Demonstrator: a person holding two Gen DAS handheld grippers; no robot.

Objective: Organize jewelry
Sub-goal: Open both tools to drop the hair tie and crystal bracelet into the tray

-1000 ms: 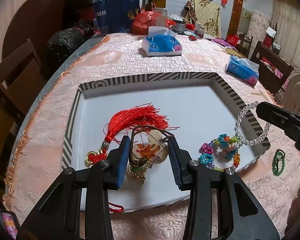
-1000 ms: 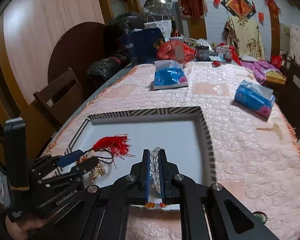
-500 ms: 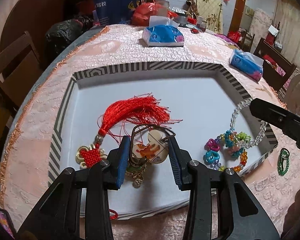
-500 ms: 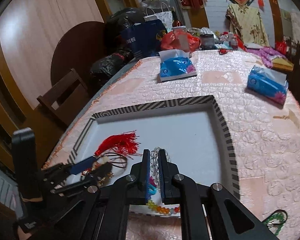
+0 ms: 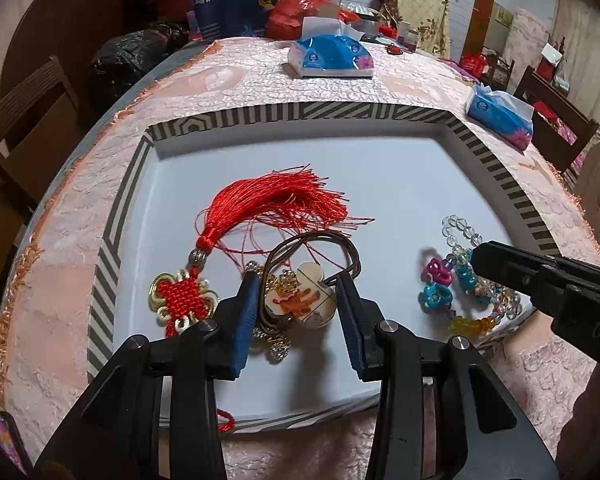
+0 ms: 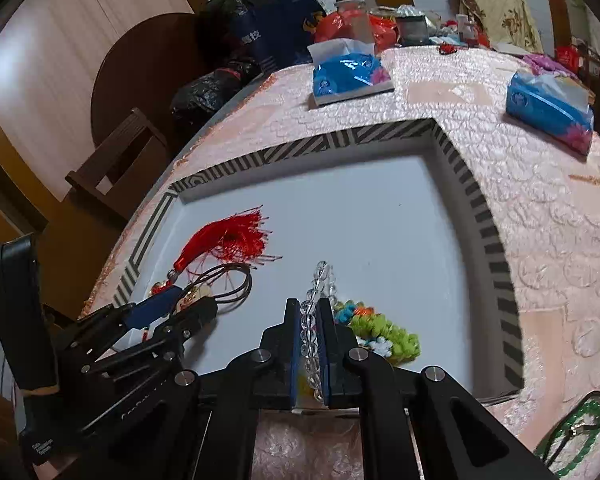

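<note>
- Tray [image 5: 112, 256]: the striped rim runs up the left side, and all but one piece lies inside it.
- Tassel [image 5: 268, 200]: at 11 o'clock from my left gripper [image 5: 298, 280], with its knot at 9 o'clock, just beside the left pad. Loose red threads trail across the cord [image 5: 340, 240].
- Left gripper: jaws opening, with the pendant [image 5: 304, 300] between them at 12 o'clock. The pads stand either side of it and I see no firm press. The left pad may touch the cord; I cannot tell.
- Risk here: the cord, the gold chain under it and the tassel threads overlap. Closing and lifting would likely drag the tassel along or pinch only the cord, and the flat pendant could swing out.
- Bead chain [image 5: 436, 280]: coloured, at 3 o'clock from the left gripper, near the tray's right rim.
- Right gripper [image 6: 312, 308]: clamped on the bracelet [image 6: 311, 336], clear beads squeezed in a flat loop running out past the tips to 12 o'clock.
- Risk here: round beads can roll out of the pads. The bracelet sits against the bead chain at 2 o'clock, so it may snag. The rim corner is close, and a drop could land outside.
- Green bracelet [image 6: 576, 432]: on the cloth at 4 o'clock, outside the tray and not yet collected.
</note>
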